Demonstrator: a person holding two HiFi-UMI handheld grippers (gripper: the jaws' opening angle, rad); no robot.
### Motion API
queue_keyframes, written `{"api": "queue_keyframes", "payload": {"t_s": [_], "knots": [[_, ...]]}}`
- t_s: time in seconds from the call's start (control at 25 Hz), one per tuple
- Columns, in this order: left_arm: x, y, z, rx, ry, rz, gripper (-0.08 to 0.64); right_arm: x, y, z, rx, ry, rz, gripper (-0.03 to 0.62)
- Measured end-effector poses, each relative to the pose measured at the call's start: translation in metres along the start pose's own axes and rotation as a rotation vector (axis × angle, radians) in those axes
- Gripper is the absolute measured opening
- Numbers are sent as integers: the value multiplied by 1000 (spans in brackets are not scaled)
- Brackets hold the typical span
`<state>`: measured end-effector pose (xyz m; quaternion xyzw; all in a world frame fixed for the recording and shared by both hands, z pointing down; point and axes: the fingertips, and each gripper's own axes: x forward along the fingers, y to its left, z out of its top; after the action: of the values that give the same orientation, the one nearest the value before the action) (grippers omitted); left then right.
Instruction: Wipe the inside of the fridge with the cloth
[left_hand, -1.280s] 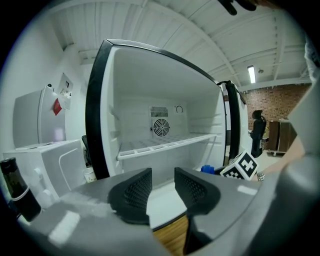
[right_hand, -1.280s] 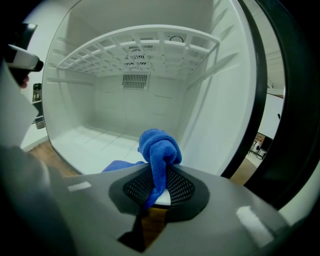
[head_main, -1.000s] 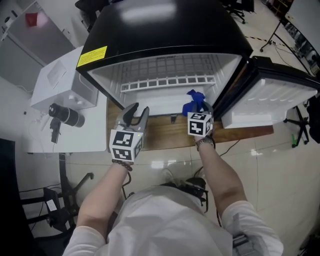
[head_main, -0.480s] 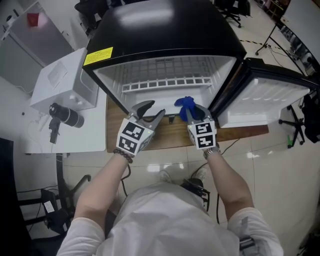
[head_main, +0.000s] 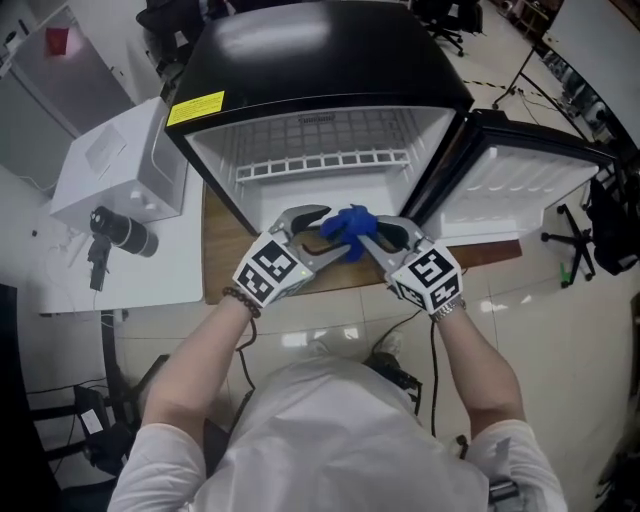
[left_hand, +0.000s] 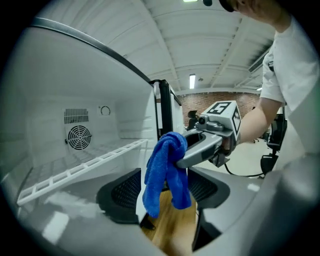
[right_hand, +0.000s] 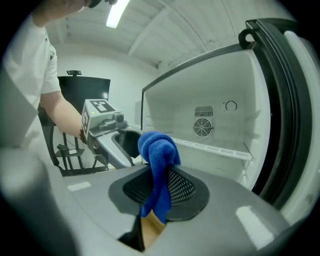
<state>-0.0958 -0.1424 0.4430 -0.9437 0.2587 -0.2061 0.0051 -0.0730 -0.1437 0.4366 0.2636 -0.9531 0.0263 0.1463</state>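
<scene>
Blue cloth (head_main: 347, 224): held in the air at the open front of the fridge (head_main: 330, 55), just outside the cavity and above the wooden surface (head_main: 214, 262) on which the fridge stands. It hangs in a loose bunched fold, its lower end free.

Right gripper (head_main: 368, 234): jaws pressed together on the upper part of the cloth, the fabric pinched between the two mesh pads; the right gripper view shows the fold standing up out of the pads.

Left gripper (head_main: 330, 236): jaws spread wide and just now opening further. The cloth hangs between them, but neither pad presses on it; the left gripper view shows a gap on both sides of the fabric. The two grippers face each other, tips close together.

Fridge interior: white, with a wire shelf (head_main: 325, 160) across the cavity and a round fan grille (left_hand: 79, 136) on the rear wall. Door (head_main: 540, 180) swung open to the right.
</scene>
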Motion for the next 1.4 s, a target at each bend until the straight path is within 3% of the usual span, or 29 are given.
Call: {"api": "queue_keyframes", "payload": {"t_s": [0.24,0.4,0.68,0.84,1.04,1.28,1.4], "knots": [[5,-27,16,47,-29,-90,312,-17,19,13,-7,17,105,66],[5,-38,22,62,-36,-125,238,-28,23,18,23,22,158,66],[14,-46,28,99,-30,-108,140,-38,25,21,41,44,220,70],[22,-42,29,60,-40,-70,88,-42,15,16,19,70,184,87],[36,-29,27,-14,-49,8,80,-47,-3,6,-27,108,99,104],[56,-16,18,-58,-17,102,78,-61,-29,-9,-3,117,-5,104],[68,-11,13,-80,-7,143,78,-68,-41,-14,1,124,-64,73]]}}
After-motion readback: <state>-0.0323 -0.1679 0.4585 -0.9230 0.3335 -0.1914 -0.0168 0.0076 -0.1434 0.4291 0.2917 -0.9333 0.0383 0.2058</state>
